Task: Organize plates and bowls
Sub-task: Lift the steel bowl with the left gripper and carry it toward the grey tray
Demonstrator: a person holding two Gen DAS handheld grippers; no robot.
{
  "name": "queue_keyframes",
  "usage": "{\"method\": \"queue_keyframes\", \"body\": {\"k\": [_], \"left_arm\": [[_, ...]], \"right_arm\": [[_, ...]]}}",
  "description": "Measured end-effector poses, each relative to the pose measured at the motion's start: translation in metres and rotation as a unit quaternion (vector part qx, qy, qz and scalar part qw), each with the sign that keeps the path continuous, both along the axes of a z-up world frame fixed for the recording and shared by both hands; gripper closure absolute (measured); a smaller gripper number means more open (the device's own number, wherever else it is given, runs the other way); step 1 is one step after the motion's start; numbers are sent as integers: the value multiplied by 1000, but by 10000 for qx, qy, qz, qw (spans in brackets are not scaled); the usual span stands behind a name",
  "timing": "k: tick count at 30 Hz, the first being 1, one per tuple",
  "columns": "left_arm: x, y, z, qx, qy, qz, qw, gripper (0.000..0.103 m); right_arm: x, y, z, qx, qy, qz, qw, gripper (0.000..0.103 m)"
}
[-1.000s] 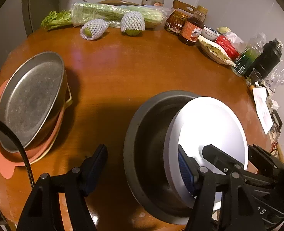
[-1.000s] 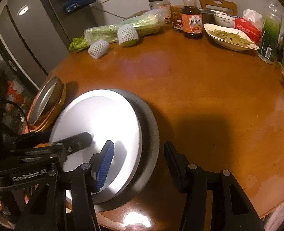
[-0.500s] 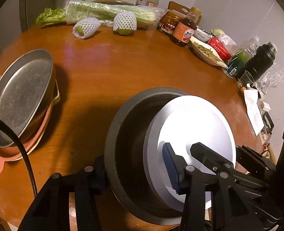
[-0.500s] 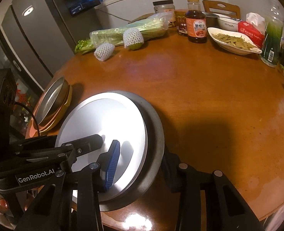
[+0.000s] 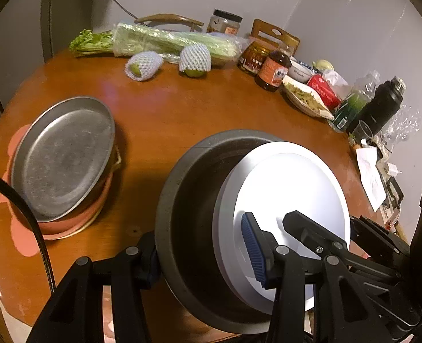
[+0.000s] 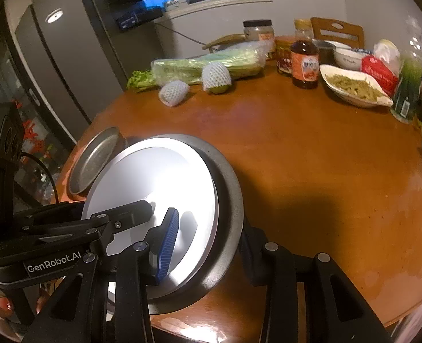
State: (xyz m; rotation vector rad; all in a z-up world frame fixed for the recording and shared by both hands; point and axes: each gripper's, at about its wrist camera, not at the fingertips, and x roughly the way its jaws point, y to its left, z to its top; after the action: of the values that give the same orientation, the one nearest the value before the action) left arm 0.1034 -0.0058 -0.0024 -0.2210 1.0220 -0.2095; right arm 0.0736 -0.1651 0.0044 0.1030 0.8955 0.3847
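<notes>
A white plate [image 5: 291, 188] lies inside a dark grey bowl [image 5: 188, 200] near the table's front edge. My left gripper [image 5: 202, 254] straddles the bowl's left rim, one finger outside and the blue-padded finger inside over the plate. My right gripper [image 6: 208, 245] straddles the bowl's right rim [image 6: 228, 200], around the white plate [image 6: 159, 180], the same way. Both sets of jaws stand wide apart, with no firm clamp visible. The bowl looks tilted or lifted off the table. A metal oval plate [image 5: 62, 154] sits on a pink dish stack [image 5: 76, 223] at the left.
Along the far edge of the round wooden table [image 5: 182, 108] lie wrapped celery [image 5: 168, 40], two netted fruits [image 5: 195, 57], jars, a sauce bottle [image 5: 272, 71], a dish of food [image 5: 305, 97], a black flask [image 5: 382, 108]. A fridge [image 6: 53, 57] stands at the left.
Both grippers have slid further onto the bowl's rims from either side. The bowl and plate now sit higher and closer in both views, apparently lifted.
</notes>
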Motion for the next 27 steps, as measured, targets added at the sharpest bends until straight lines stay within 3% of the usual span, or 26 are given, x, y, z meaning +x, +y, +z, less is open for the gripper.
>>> {"method": "queue_keyframes", "body": {"k": [27], "left_arm": [[-10,90,39,-145,-423,569,9974,54]], "right_arm": [[14,88,44,-185,-473,601,9969,62]]}}
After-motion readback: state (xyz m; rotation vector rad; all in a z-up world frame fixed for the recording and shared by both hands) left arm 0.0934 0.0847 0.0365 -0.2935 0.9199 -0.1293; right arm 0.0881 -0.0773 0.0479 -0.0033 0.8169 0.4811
